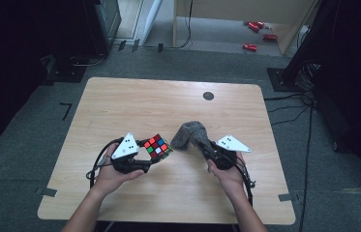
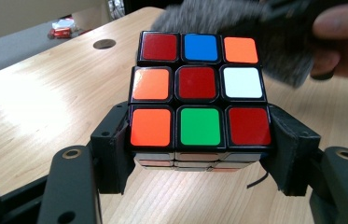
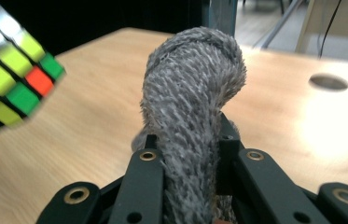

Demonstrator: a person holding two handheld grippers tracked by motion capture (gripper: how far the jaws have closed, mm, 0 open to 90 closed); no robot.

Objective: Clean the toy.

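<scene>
Left gripper [image 2: 199, 154] is clamped on the puzzle cube [image 2: 199, 91], jaws pressing its two opposite side faces at the bottom layer, lower centre of the left gripper view; cube sits lifted off the table [image 1: 120, 106], tilted, just left of centre in the high view [image 1: 157, 146]. Right gripper [image 3: 185, 154] is closed tight on a grey fuzzy cloth [image 3: 192, 93], bunched between the jaws at bottom centre of the right gripper view, the free end standing up and curling over. In the high view the cloth [image 1: 188, 134] is just right of the cube, near but I can't tell if touching; the left gripper view has it blurred at the upper right, right behind the cube's top edge. Looks like a wipe-down of the cube. Handling, my read: cube is rigid, light, glossy plastic faces, so slippery under pads, and the layers can twist if the wipe pushes sideways; a grip spanning the full face height would resist that better than the current low hold. Cloth is soft, floppy, near weightless, no slip risk, but only the part close to the jaws will transmit pressure, so wipe with the bunched section. Round grommet hole [image 1: 208, 95] at upper centre of the table, well clear.
</scene>
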